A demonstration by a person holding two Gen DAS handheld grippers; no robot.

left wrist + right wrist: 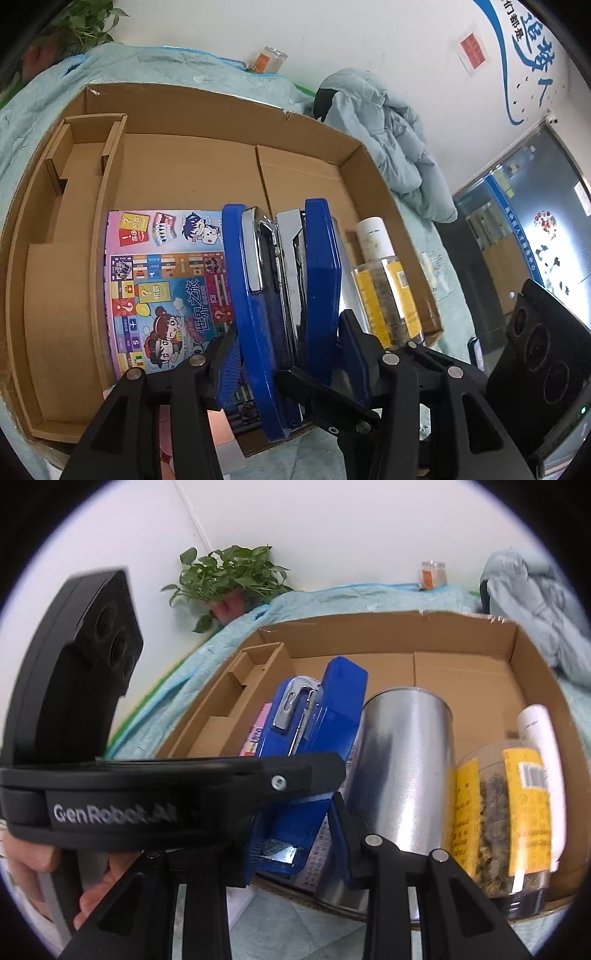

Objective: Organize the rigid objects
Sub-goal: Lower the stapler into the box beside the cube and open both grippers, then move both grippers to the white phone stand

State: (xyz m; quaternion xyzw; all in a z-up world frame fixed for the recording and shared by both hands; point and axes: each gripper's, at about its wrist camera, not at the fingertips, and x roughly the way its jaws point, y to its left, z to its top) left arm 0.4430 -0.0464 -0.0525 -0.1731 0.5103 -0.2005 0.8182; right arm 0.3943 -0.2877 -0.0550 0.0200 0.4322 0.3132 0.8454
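Observation:
A big blue and chrome stapler stands on edge inside an open cardboard box. My left gripper is shut on the stapler, a blue pad on each side. The stapler also shows in the right wrist view, with the left gripper's body in front of it. My right gripper is open and empty at the box's near edge. In the box lie a colourful game box, a steel cup, a clear jar with yellow labels and a white tube.
The cardboard box has a divider insert at its left and bare floor at the back. It rests on a light blue cloth. A pale jacket, a small jar and a plant lie beyond it.

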